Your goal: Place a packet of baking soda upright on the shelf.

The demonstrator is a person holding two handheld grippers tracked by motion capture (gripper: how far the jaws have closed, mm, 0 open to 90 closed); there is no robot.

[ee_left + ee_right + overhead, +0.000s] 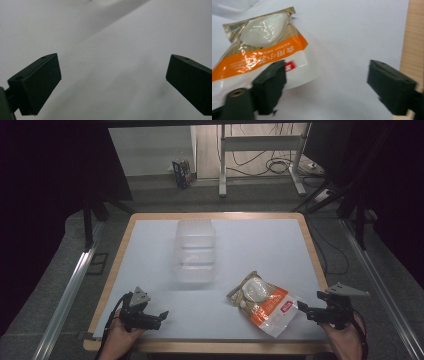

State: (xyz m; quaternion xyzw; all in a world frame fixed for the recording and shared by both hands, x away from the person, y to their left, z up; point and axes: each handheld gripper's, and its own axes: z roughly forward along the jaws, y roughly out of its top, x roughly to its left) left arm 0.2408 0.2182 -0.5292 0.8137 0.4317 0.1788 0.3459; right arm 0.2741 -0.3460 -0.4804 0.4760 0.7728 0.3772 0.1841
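1. While both hands rest at the near edge of the table, the left gripper [161, 315] sits low over the near-left corner of the white sheet [250, 245], its jaws spread wide with nothing between them.
2. Seen from the left gripper view, the left gripper [113, 82] frames bare white sheet [105, 45] between its two black jaws, which stand far apart.
3. Holding it from below is the person's left hand [120, 337], coming in from the bottom edge of the high view.
4. At the near-right corner, the right gripper [305, 310] is held by the right hand [345, 340], with a grey three-cornered plate on top; its jaws are also wide apart and hold nothing.
5. From the right gripper view, the right gripper [327, 82] points along the sheet, and its left jaw overlaps the lower edge of a snack packet [262, 52]; whether it touches cannot be told.
6. That snack packet [262, 302] lies flat on the sheet, just beside the right gripper; it is orange, white and gold, with a clear window showing pale round pieces.
7. Farther back, near the middle of the sheet, stands a clear plastic container [196, 250], well apart from both grippers.
8. Around the sheet runs the wooden table [312, 250] rim.
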